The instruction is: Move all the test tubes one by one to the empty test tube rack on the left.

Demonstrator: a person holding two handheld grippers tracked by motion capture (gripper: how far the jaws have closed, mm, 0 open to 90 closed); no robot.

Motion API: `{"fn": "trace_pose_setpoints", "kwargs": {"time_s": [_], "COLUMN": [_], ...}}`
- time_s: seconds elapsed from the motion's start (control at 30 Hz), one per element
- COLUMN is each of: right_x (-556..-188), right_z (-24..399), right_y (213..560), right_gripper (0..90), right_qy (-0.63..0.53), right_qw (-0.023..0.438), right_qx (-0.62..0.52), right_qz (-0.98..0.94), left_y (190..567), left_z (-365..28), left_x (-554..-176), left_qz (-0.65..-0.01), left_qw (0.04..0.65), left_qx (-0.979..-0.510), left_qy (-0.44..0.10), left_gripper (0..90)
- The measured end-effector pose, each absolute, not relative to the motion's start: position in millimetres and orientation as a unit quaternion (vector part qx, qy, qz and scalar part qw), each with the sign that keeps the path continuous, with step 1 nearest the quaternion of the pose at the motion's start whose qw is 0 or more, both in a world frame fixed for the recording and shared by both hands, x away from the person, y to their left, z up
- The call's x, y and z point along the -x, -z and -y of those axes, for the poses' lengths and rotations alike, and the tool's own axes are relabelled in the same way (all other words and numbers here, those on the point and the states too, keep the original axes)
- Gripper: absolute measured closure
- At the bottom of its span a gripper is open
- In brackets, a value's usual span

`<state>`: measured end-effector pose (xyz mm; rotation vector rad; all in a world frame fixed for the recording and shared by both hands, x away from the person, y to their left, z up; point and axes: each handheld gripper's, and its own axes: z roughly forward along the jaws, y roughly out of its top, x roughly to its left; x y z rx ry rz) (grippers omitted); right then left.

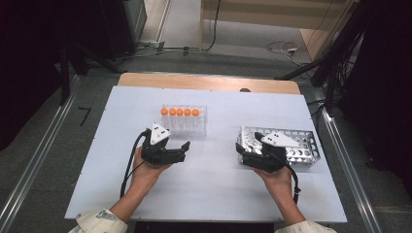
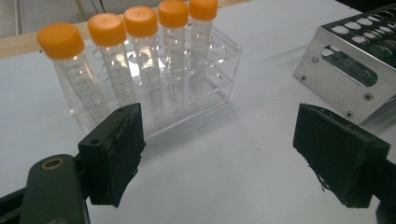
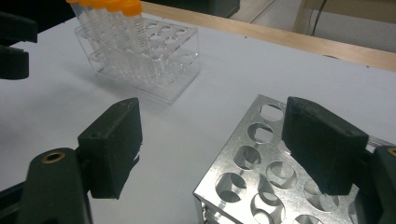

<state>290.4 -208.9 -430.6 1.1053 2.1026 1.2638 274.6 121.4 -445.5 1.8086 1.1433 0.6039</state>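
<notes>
1. I am looking down on a pale blue-white rectangular tabletop [image 1: 214, 189] with a bare wooden strip [image 1: 209, 81] running along its far edge; grey carpeted floor, metal rails and loose cables are lying around it, and dark equipment is standing at both sides of the room
2. I am counting five clear plastic tubes with orange caps [image 1: 180, 112], all standing upright in one row along the far side of a clear acrylic tube rack [image 1: 187, 127]; one perforated metal rack [image 1: 303, 145] is sitting well apart from it to the right, with no tubes in the holes I can see
3. I am seeing two hands and two grippers: the left gripper [image 1: 185, 145] is hovering just in front of the acrylic rack, and the right gripper [image 1: 240, 150] is sitting at the near left corner of the metal rack
4. The left gripper view is giving me the printed scale marks on the tubes [image 2: 140, 70], with the left gripper [image 2: 219, 156] spread wide and holding nothing
5. The right gripper view is showing me the round holes in the metal rack [image 3: 247, 177] up close; the right gripper [image 3: 212, 149] is also gaping wide and empty, one jaw over the table and the other over the rack's top
</notes>
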Motion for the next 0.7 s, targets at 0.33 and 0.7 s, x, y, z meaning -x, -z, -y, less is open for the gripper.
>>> {"fn": "trace_pose_setpoints", "kwargs": {"time_s": [0.33, 0.7], "right_x": [-288, -283], "right_z": [214, 225], "right_y": [433, 436], "right_gripper": [18.0, 18.0], "right_qy": [-0.453, -0.455], "right_qw": [0.229, 0.238], "right_qx": [-0.405, -0.406], "right_qz": [-0.760, -0.756], "left_y": [446, 452], "left_z": [-131, -141], "left_x": [-266, -262], "left_qz": [-0.461, -0.466], "left_qw": [0.449, 0.444], "left_qx": [-0.715, -0.712], "left_qy": [-0.273, -0.281], "left_gripper": [17.1, 17.1]}}
